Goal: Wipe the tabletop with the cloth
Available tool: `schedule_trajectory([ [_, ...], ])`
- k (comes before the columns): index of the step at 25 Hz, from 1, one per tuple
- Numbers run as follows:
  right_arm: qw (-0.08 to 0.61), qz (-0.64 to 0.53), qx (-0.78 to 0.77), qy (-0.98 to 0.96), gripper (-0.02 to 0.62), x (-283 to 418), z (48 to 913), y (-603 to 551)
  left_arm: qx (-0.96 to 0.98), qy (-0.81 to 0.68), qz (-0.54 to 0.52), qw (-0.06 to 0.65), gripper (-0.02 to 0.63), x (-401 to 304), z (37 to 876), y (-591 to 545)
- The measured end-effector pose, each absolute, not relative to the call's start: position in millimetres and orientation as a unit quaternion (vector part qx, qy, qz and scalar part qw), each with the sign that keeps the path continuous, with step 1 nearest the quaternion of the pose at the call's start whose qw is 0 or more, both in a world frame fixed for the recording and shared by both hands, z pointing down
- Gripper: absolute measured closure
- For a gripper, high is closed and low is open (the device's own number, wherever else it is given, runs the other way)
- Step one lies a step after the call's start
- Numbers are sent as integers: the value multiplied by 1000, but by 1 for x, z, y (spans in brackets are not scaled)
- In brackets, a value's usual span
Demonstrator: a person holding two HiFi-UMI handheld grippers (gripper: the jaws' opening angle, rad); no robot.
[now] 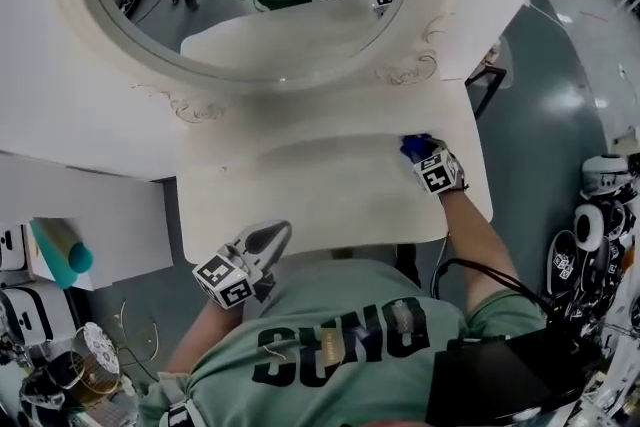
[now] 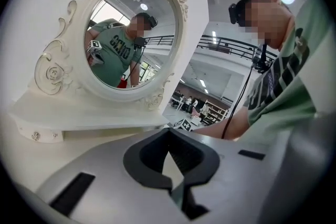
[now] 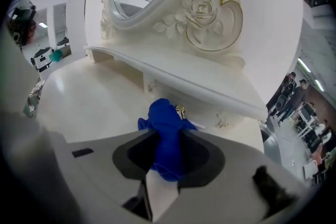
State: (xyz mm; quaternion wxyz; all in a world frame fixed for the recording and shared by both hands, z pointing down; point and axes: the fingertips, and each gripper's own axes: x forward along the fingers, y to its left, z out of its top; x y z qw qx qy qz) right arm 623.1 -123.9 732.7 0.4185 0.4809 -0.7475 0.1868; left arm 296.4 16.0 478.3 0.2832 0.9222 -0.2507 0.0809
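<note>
Around: cream oval mirror with a carved rose frame [image 2: 134, 39] stood at the back of the glossy cream-white tabletop [image 1: 320, 200]. A teal roll [image 1: 64, 251] sat off to the left, below the table.
In the way: the mirror's cream base ledge [image 3: 173, 78] hung right over where I was working, and a small gold knob [image 3: 180, 110] poked out under it.
Cloth look: bright blue cloth [image 3: 167, 139], scrunched into a tall wad with a loose flap to one side.
Cloth spot: far right corner of the tabletop, just beside that knob. Couldn't tell if it pressed on the surface.
Right gripper [image 1: 420, 153]: jaws pinched on the blue wad.
Left gripper [image 1: 272, 235]: by the near left edge, jaws drawn together, nothing in them.
</note>
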Motion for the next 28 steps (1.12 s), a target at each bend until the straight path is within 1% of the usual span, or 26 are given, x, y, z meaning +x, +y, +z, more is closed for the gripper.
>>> schedule_trajectory([
  [4,450,185,420,-766,489,615,732,-87,922,-254,74,283,604,338,476,27],
  [8,473,181,309,-805,490,608,729,37,926,-245,69,278,604,392,474,38],
  [12,490,198,204,-824,491,625,731,157,928,-230,69,284,604,453,479,54],
  [14,497,210,166,-826,489,641,738,182,928,-225,72,287,604,482,484,62],
  [15,487,217,157,-831,489,648,740,184,928,-224,72,289,604,496,485,67],
  [17,437,216,171,-856,489,658,726,163,929,-224,71,287,604,520,483,76],
  [19,386,193,218,-875,489,666,703,107,929,-230,71,283,604,535,480,84],
  [21,361,169,277,-874,489,679,687,36,925,-246,71,280,604,539,477,93],
  [24,381,127,342,-849,489,697,690,-59,916,-279,74,278,604,529,474,108],
  [28,425,121,360,-822,489,696,719,-122,899,-326,73,283,604,497,475,118],
])
